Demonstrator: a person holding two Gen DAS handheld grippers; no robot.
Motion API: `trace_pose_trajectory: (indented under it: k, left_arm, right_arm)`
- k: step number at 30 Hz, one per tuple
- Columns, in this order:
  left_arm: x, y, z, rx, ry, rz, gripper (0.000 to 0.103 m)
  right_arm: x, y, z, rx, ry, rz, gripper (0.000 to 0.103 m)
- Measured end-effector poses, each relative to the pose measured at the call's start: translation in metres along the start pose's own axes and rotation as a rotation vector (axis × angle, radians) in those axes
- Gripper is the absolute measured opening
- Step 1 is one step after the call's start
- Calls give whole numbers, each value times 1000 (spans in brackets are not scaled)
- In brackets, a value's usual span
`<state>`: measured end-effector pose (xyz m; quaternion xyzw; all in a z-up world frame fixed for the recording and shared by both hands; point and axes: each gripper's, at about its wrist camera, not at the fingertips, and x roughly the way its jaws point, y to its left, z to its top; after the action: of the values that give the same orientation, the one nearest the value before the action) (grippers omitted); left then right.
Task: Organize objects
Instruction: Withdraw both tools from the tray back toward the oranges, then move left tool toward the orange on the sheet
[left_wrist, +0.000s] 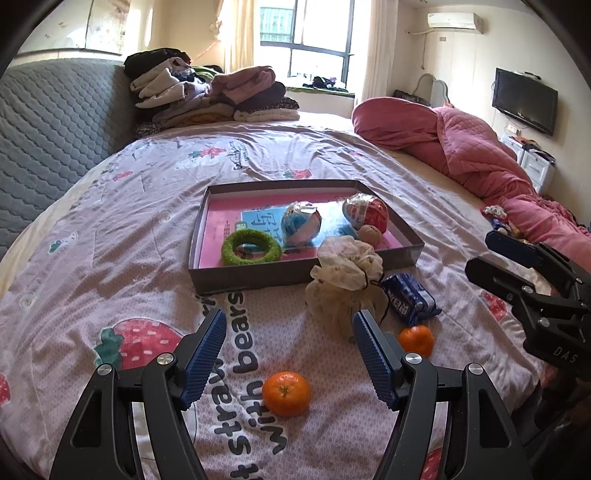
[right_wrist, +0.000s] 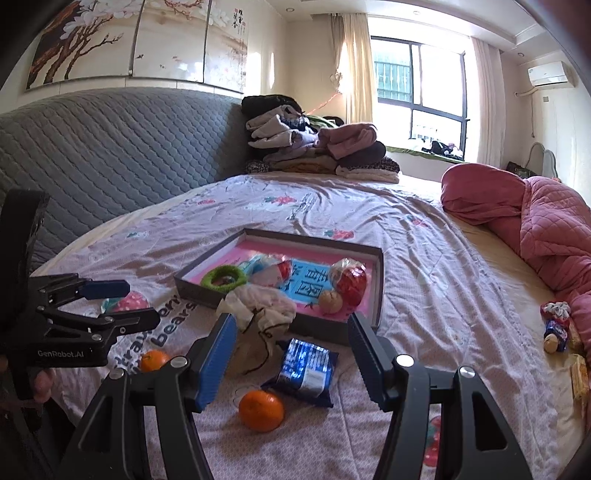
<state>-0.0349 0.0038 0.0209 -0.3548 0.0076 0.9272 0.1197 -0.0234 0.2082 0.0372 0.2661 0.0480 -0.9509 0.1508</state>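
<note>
Tangerines (left_wrist: 287, 393) & co are what's left: two of them, a blue snack pack (left_wrist: 410, 299) and a cream drawstring pouch (left_wrist: 345, 288) sit on the bed just outside the box's near edge. The box (left_wrist: 207, 221), mid-bed, already holds a green ring (left_wrist: 251, 246), two foil balls and a small tan ball. Left tool (left_wrist: 290, 354) is wide open w/ nothing in it, hovering above the nearer tangerine. Right tool (right_wrist: 291, 354) is also open and empty, over the other tangerine (right_wrist: 261, 410) and the snack pack. IMO we're at the reach-in step; next move is dropping lower, straddling the fruit, closing gently bc it rolls.
</note>
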Motion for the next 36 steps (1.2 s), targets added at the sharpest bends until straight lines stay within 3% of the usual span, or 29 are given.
trace_pose_trajectory:
  k: [36]
  left_arm:
    - [2, 4, -45, 47, 57, -1, 73]
  right_arm:
    - [21, 17, -49, 59, 150, 9, 62]
